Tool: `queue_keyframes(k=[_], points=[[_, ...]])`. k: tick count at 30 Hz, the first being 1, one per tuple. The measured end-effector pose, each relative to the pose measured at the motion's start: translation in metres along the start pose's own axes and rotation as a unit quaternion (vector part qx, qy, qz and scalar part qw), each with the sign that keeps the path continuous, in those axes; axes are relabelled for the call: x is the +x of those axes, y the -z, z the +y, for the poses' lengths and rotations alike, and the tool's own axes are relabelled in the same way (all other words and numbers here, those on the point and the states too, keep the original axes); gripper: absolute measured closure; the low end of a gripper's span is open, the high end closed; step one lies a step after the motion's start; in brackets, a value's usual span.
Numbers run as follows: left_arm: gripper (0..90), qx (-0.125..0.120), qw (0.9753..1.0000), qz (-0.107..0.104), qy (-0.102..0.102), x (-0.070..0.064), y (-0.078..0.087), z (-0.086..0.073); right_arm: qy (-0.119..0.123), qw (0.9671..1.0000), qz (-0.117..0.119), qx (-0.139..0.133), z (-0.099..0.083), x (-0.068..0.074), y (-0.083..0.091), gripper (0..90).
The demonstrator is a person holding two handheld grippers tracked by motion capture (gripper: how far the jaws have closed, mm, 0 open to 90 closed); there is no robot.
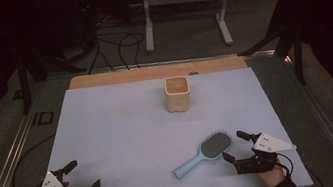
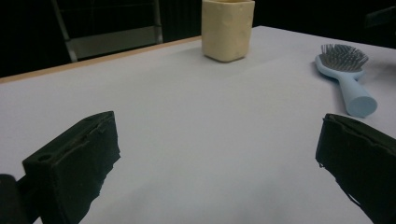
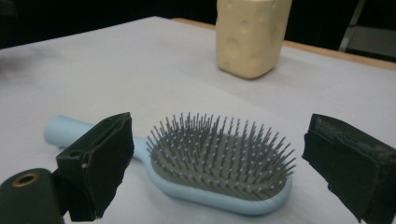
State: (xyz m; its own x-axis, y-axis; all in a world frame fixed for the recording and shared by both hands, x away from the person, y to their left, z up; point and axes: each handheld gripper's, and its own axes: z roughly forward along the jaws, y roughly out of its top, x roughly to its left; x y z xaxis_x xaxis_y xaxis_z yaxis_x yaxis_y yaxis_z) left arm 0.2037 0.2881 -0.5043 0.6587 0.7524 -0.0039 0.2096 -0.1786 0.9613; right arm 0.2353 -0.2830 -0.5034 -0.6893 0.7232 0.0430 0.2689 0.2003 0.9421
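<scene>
A light blue hairbrush with grey bristles lies bristles-up on the white tabletop, handle toward the front left; it also appears as the hairbrush and the hairbrush. A cream square cup stands upright farther back, also seen as the cup and the cup. My right gripper is open just right of the brush head, jaws spread either side of it without touching. My left gripper is open at the front left with bare table between its jaws.
The white table cover ends at a wooden strip along the far edge. Beyond it stand a white metal frame and floor cables. Dark stands flank the table.
</scene>
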Motion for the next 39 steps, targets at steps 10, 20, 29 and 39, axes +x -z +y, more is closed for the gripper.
queue_keyframes(k=[10, 20, 29, 39], points=[[0.0, -0.023, 0.9997, 0.009, -0.008, 0.001, 0.004, 0.002, -0.002, 0.9997, 0.014, 0.021, 0.002, 0.002, 0.001, 7.9], [0.0, -0.028, 0.9996, -0.002, -0.002, 0.002, 0.004, 0.001, 0.015, 0.9992, 0.014, 0.034, 0.009, 0.014, 0.002, 7.3], [0.0, -0.033, 0.9995, -0.001, 0.0, 0.002, 0.005, 0.002, 0.021, 0.9992, 0.004, 0.033, 0.019, 0.019, 0.008, 7.3], [0.0, -0.032, 0.9994, -0.007, 0.006, 0.003, 0.004, 0.002, 0.017, 0.9994, 0.008, 0.03, 0.032, 0.021, 0.012, 7.3]])
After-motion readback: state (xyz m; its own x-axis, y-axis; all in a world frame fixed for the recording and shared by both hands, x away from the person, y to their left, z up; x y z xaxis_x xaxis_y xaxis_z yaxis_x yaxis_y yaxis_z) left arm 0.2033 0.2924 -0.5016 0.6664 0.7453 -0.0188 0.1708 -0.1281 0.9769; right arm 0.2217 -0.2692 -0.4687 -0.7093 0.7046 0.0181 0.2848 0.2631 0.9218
